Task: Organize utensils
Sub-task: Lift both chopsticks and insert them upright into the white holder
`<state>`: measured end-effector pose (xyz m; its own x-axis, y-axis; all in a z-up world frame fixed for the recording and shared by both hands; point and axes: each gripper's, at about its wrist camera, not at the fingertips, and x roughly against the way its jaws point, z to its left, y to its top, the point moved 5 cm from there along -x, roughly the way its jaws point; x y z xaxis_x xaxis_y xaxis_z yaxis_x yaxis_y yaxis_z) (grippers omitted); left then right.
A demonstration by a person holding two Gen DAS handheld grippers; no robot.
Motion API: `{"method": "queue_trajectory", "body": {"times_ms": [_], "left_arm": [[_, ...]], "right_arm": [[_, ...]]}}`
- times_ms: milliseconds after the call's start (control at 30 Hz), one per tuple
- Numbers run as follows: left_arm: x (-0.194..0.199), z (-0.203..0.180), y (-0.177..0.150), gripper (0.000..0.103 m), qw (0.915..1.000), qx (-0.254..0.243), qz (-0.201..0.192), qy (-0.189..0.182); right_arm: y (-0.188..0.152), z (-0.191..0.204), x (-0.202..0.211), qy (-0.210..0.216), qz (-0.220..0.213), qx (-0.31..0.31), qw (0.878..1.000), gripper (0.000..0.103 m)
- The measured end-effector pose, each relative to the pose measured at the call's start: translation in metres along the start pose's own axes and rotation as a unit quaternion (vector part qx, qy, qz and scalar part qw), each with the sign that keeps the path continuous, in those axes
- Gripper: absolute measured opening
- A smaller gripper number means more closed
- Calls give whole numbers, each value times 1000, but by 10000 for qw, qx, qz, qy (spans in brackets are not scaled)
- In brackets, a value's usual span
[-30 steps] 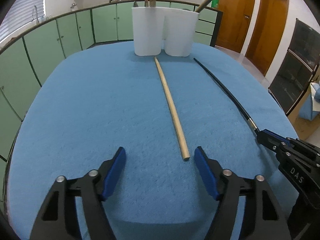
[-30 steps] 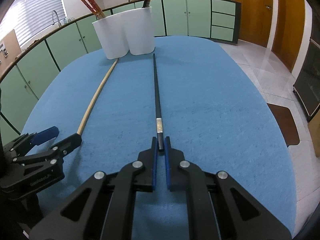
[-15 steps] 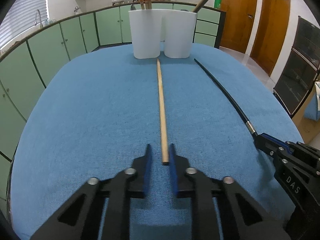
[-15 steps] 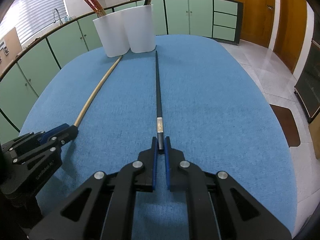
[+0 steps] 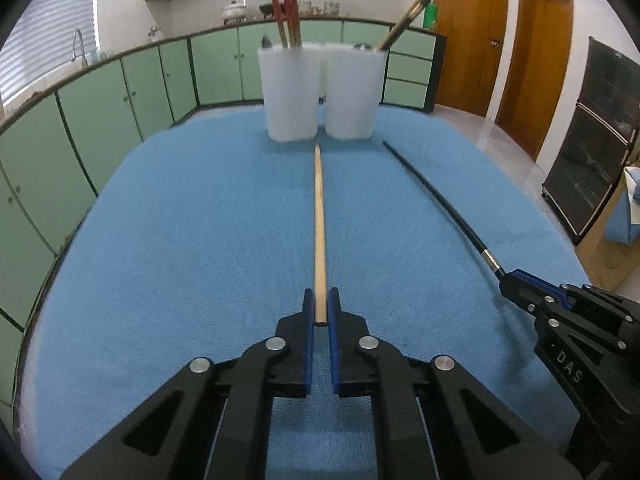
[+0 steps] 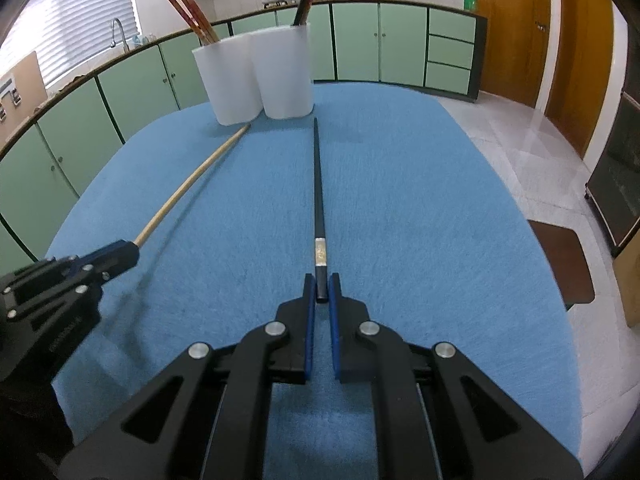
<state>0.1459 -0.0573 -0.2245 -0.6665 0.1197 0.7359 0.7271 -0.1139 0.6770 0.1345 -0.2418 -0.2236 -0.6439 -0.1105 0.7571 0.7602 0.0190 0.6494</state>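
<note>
A long wooden chopstick (image 5: 319,224) runs from the white holders toward me; my left gripper (image 5: 319,306) is shut on its near end. A black chopstick (image 6: 319,184) with a silver band lies parallel to the right; my right gripper (image 6: 320,290) is shut on its near end. Two white holders (image 5: 318,94) stand joined at the far end of the blue cloth. The left cup holds red chopsticks (image 5: 285,12), the right cup a dark one (image 5: 404,22). Each gripper shows in the other's view: right gripper (image 5: 510,280), left gripper (image 6: 128,254).
The blue cloth (image 5: 180,240) covers an oval table. Green cabinets (image 5: 120,92) curve around the left and back. Wooden doors (image 5: 536,52) and a dark cabinet (image 5: 592,140) stand to the right. A brown chair seat (image 6: 560,260) sits beside the table's right edge.
My left gripper's jaws have gone from wide open to shut on the wooden chopstick's near end. The right gripper has kept its hold on the black chopstick.
</note>
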Motion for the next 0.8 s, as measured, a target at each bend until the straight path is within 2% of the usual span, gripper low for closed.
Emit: {"method": "queue_trajectory", "body": {"times_ms": [300, 600, 800], "left_arm": [[44, 5, 31, 7, 9985, -68, -548, -39], [91, 7, 82, 7, 9920, -129, -1232, -250], [110, 6, 114, 7, 9882, -160, -1444, -485]], "right_arm": [[31, 3, 40, -25, -525, 217, 9984, 6], [80, 5, 90, 81, -1136, 355, 9929, 6], [122, 7, 117, 454, -1341, 385, 9892, 6]]}}
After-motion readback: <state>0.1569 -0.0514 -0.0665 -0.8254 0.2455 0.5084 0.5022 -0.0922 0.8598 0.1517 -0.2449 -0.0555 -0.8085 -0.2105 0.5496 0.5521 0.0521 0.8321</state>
